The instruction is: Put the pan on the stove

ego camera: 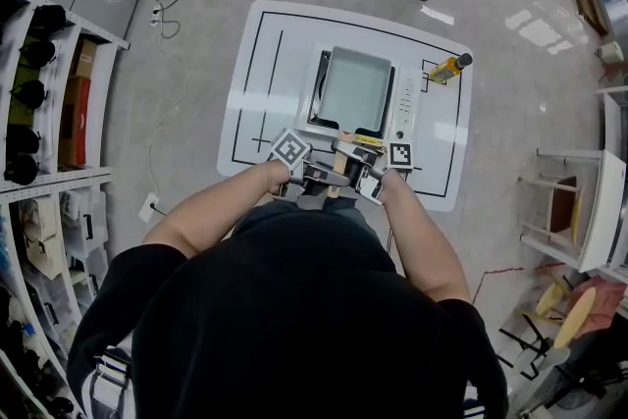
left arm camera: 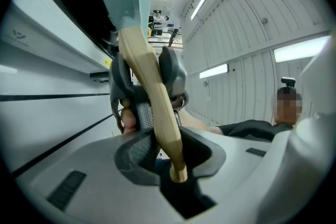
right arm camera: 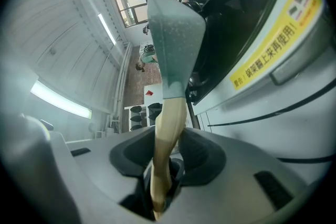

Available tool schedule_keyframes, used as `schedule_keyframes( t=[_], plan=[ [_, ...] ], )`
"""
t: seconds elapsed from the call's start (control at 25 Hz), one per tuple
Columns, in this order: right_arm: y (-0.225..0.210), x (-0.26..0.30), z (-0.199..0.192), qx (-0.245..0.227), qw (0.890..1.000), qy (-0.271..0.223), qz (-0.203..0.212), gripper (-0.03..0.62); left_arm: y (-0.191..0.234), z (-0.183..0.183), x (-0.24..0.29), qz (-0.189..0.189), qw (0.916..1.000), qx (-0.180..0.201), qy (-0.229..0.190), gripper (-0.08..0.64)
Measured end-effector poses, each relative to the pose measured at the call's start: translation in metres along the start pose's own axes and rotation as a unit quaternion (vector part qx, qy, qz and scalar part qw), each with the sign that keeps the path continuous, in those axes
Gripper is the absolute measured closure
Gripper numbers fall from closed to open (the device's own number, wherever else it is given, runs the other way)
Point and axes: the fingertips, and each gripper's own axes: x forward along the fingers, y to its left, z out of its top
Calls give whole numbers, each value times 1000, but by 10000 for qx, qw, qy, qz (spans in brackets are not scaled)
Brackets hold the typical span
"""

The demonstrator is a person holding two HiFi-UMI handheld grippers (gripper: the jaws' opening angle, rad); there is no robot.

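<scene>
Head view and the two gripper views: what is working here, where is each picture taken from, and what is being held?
There is no robot here. A person in a black top holds a two-jaw gripper in each hand. The head view comes from a camera on the person's head and looks steeply down. The other two pictures come from a camera riding on each gripper, looking along its jaws.

On the white table stands a white stove, with a yellow bottle beside it. A grey square pan sits over the stove. The left gripper and the right gripper are both shut on the pan's wooden handle, close together. The cubes with square markers are parts of the grippers.
</scene>
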Motion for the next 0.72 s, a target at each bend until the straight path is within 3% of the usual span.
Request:
schedule_keyframes(
  t=[0.72],
  plan=[
    [1, -1, -2, 32, 9999, 0, 97, 460, 1, -1, 2, -46, 10000, -34, -31, 453]
  ],
)
